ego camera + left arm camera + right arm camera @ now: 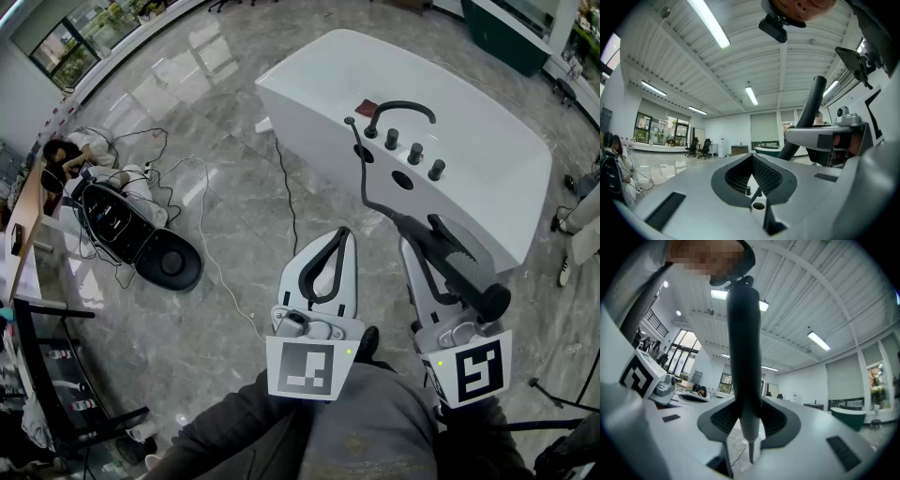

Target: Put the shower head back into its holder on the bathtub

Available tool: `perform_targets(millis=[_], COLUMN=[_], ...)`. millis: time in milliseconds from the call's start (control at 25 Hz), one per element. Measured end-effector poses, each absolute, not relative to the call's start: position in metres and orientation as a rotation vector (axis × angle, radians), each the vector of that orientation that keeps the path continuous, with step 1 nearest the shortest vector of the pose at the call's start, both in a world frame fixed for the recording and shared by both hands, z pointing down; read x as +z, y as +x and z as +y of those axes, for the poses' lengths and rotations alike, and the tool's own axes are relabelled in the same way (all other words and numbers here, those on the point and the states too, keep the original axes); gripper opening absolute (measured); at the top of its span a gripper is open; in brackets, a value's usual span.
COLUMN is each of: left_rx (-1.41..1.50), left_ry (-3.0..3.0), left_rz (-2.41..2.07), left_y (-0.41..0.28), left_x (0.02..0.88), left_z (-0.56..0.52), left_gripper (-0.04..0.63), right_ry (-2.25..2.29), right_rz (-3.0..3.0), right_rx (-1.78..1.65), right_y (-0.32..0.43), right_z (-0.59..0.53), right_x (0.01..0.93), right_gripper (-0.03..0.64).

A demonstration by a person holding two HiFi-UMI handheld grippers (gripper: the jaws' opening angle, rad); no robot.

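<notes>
The black shower head (459, 267) lies lengthwise in my right gripper (424, 232), which is shut on its handle. In the right gripper view the handle (744, 357) stands up between the pads of the right gripper (749, 405). A thin black hose (362, 178) runs from it to the deck of the white bathtub (487, 159). The oval holder hole (402, 180) sits on that deck beside three black knobs (414, 153) and a curved faucet (403, 111). My left gripper (339, 234) hangs beside the right one, shut and empty, its tips of the left gripper (752, 157) meeting.
A black machine (141, 239) with tangled cables lies on the marble floor at left, next to a seated person (66, 155). A white cable (225, 281) crosses the floor toward me. Someone's feet (567, 234) stand right of the tub.
</notes>
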State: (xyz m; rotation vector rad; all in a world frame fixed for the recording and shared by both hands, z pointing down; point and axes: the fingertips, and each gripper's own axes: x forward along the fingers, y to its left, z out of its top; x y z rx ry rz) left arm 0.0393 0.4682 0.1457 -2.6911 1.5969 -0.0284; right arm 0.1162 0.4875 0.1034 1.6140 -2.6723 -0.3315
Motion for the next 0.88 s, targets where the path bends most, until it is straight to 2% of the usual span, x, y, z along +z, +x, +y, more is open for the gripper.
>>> perform_targets(millis=[880], left_rx=[0.031], left_ry=[-2.621], left_rz=[1.698], left_y=[0.061], left_x=[0.154], left_z=[0.447], left_gripper=[0.003], right_ry=[1.504], right_rz=[-2.734], right_rx=[-0.387], right_y=[0.138], right_z=[0.471], right_x=[0.103], right_gripper=[0.14])
